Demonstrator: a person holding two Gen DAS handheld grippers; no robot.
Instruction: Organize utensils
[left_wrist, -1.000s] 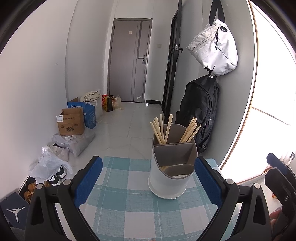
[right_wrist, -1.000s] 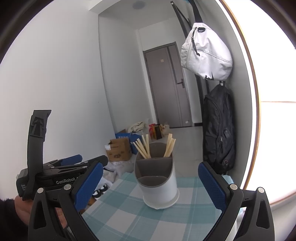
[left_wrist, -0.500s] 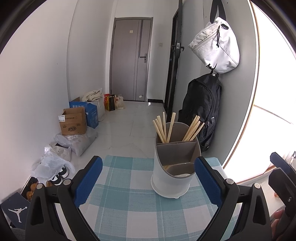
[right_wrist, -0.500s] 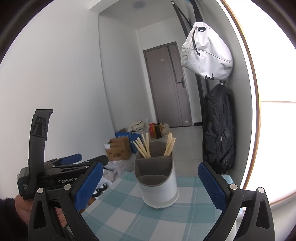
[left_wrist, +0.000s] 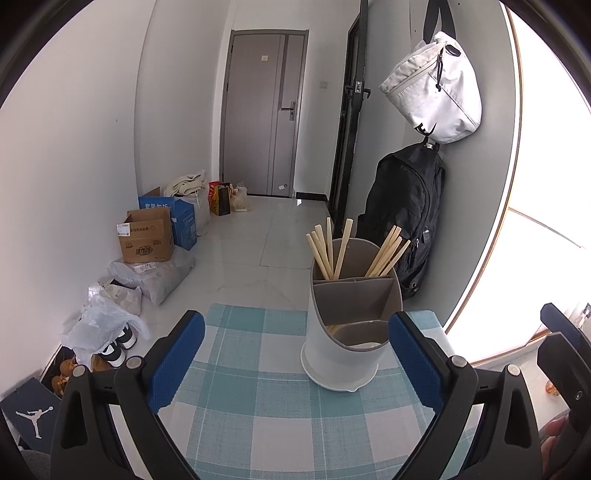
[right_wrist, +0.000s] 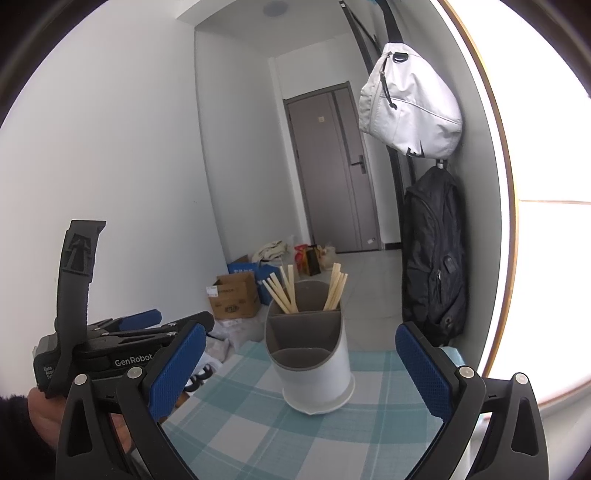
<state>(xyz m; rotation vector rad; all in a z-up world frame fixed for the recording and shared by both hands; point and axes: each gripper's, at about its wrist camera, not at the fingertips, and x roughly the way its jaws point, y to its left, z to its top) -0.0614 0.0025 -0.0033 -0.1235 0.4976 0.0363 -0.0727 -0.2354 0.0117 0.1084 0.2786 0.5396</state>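
Utensil holder (left_wrist: 351, 332) near tablecloth (left_wrist: 258, 406) edge (right side)

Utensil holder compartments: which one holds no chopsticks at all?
The middle compartment of the utensil holder: grey walls only. The back compartment holds the upright chopsticks; the front one has something pale lying inside.

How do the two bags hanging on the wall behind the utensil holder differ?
The white fabric sling bag hangs higher and is small and rounded; the black backpack hangs below it and is much larger and longer, reaching down behind the grey utensil holder. The white bag has a dark strap and zipper pulls. Both hang on the same grey wall.
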